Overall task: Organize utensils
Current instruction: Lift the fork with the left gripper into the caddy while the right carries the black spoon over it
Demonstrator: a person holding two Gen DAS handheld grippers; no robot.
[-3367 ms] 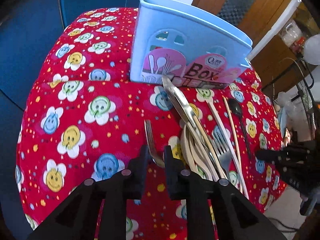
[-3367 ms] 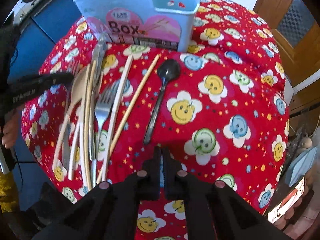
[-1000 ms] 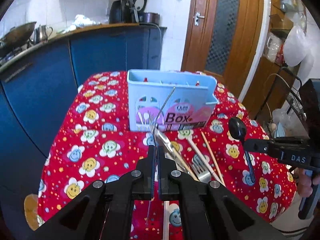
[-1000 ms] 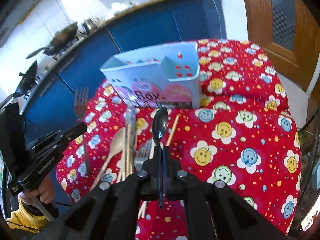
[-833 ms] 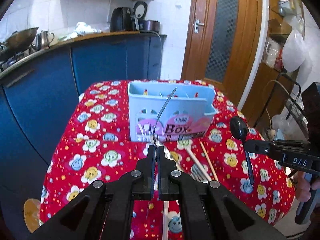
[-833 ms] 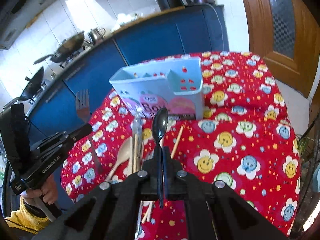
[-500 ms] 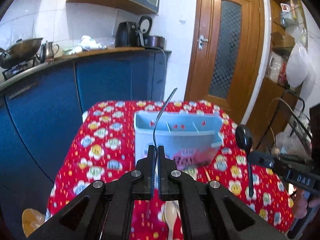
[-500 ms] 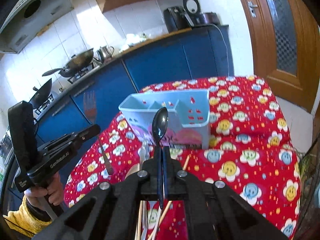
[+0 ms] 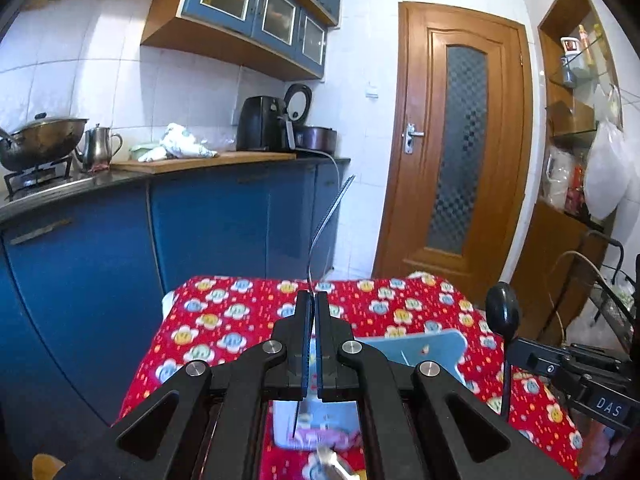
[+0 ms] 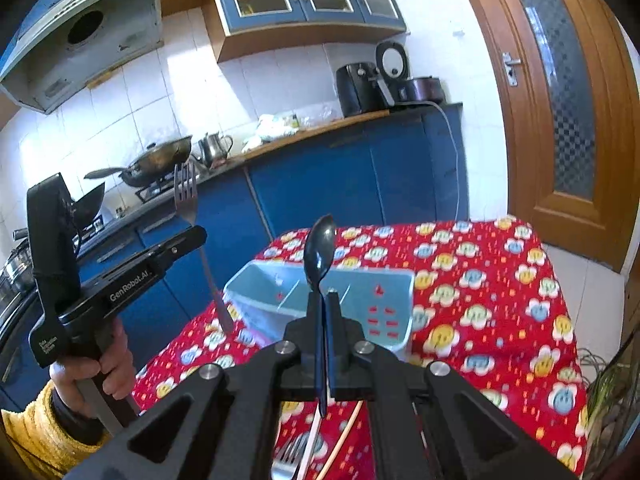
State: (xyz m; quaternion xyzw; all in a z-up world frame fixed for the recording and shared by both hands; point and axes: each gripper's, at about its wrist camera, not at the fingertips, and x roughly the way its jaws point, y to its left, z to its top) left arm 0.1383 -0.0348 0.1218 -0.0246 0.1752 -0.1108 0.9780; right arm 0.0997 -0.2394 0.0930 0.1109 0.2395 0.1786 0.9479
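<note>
A: Holding a thin steel fork [image 10: 188,200] upright, tines up, the left gripper [image 9: 313,308] has its jaws clamped on the handle; the right gripper [image 10: 322,304] is clamped the same way on a glossy black spoon [image 10: 319,246], bowl up. Both utensils hang in the air above the pale blue plastic utensil box [image 10: 384,312], which stands on the red flower-print tablecloth [image 10: 500,280].

B: What could go wrong?

A: Each handle is pinched low, so the long part stands free above the pads. A quick tilt toward the box could let a utensil pivot or slip in the jaws. The compartments have narrow dividers, and a handle tip catching one might tip the light box.

B: And collisions?

A: The two grippers sit near each other, so both going for the box together risks a knock. Loose cutlery [image 10: 296,456] lies on the cloth below, blurred; I think there's a fork and chopsticks.

B: Hand pose?

A: A hand [image 10: 92,364] in a yellow sleeve [image 10: 36,432] grips the left tool's handle. Both grippers point slightly downward toward the box.
</note>
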